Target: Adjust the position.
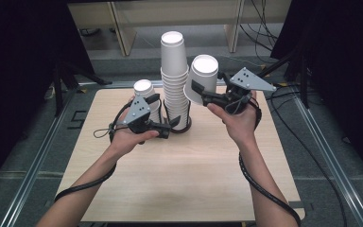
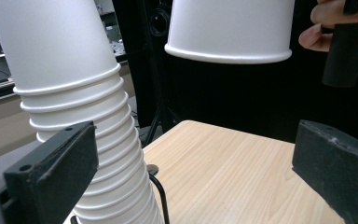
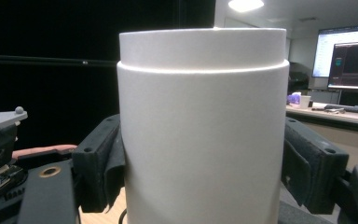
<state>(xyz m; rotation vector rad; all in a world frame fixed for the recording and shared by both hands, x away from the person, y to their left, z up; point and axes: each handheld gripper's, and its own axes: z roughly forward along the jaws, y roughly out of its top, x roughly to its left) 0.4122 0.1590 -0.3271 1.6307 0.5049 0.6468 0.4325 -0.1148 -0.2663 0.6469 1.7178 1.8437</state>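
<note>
Forearms: two bare forearms come in from the near edge of the pale wooden table (image 1: 179, 184), each hand carrying a black two-jaw gripper.
Right gripper (image 1: 197, 90): raised above the table, jaws clamped on the sides of a single white paper cup (image 1: 202, 78).
Held cup position: just beside the upper part of a tall, leaning stack of white paper cups (image 1: 175, 80), on that stack's right, off the table.
Held cup direction: upside down, flat base towards the ceiling and rolled rim (image 2: 228, 56) downward; long axis near upright, tipped a little.
Left gripper (image 1: 168, 130): low by the foot of the stack, jaws standing wide apart and holding nothing; the stack's lower cups sit against its one jaw in the left gripper view.
Short stack: a smaller pile of white paper cups (image 1: 144, 92) stands beyond the left gripper.
Risk, toppling: the tall stack already leans, so a nudge from either gripper could probably tip it over.
Risk, crushing: thin paper walls may buckle if the right jaws squeeze harder.
Risk, misfit: lowered off-centre or tilted, the held cup could catch on the stack's top and slide off.
</note>
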